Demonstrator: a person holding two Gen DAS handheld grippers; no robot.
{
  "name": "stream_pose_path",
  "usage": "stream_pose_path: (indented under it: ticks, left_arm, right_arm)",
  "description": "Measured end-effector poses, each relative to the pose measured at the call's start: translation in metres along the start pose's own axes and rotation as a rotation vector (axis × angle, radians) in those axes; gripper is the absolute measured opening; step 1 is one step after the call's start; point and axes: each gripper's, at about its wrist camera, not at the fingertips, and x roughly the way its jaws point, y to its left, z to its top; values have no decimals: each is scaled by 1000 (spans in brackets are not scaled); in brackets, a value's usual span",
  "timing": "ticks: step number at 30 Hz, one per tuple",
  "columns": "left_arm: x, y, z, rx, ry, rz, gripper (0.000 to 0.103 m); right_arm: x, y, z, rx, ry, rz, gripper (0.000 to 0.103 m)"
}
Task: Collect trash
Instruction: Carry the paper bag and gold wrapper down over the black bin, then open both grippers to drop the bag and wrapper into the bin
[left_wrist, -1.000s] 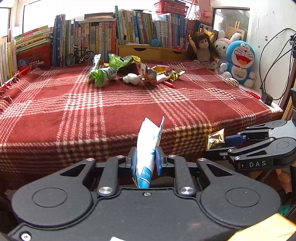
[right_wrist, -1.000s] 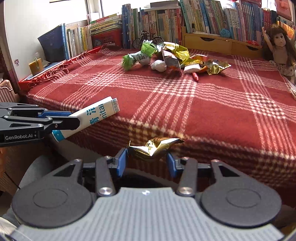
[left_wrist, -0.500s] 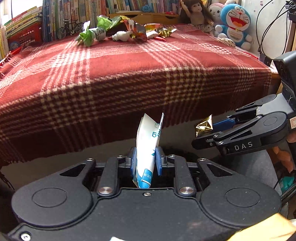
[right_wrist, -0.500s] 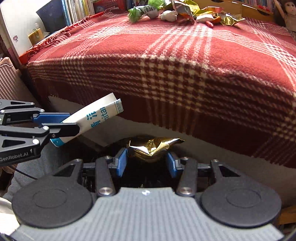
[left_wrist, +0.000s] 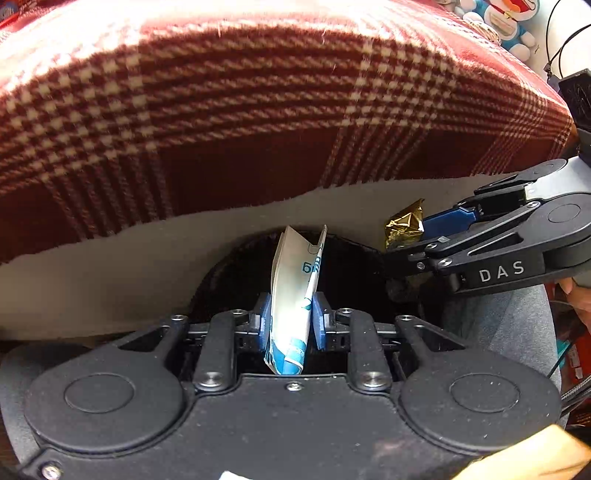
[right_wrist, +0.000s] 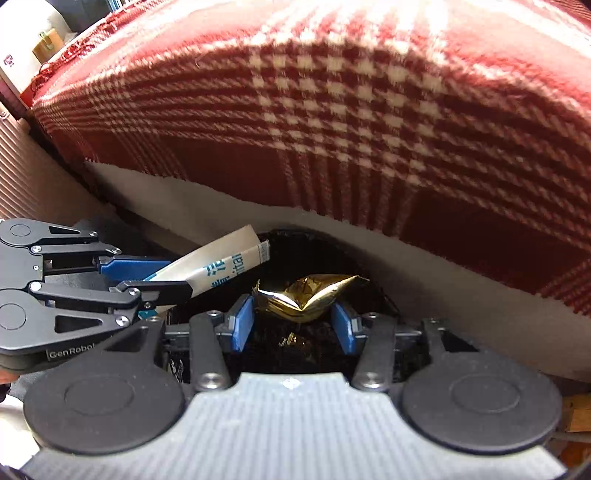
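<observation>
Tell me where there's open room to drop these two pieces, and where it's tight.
Free: the dark bin mouth below the blanket's hem, straight under the gold wrapper and white-and-blue packet. Crowded: the left gripper and right gripper sit close together at the bin's rim. The blanket top is barely in view.

Wrist views face down, sharing dark bin

Blanket – red w/ cream plaid; wrapper white w/ blue print; foil gold; claw pads blue – bin black
</observation>
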Motion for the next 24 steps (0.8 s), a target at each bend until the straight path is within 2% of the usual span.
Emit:
stream_pose_path:
  ticks: [5, 7, 13, 24]
  left_arm:
    - [11, -2, 1, 0, 22, 4, 26]
    - [14, -3, 0, 4, 29, 0, 29]
    - [22, -4, 0, 5, 48, 1, 39]
    - [13, -7, 2, 42, 3, 37, 58]
  right_arm:
    - [14, -2, 5, 2, 37, -1, 60]
    - [16, -1, 5, 0, 44, -6, 65]
    - [27, 5, 6, -6, 53, -14, 68]
    - [17, -8, 4, 4, 37, -20, 71]
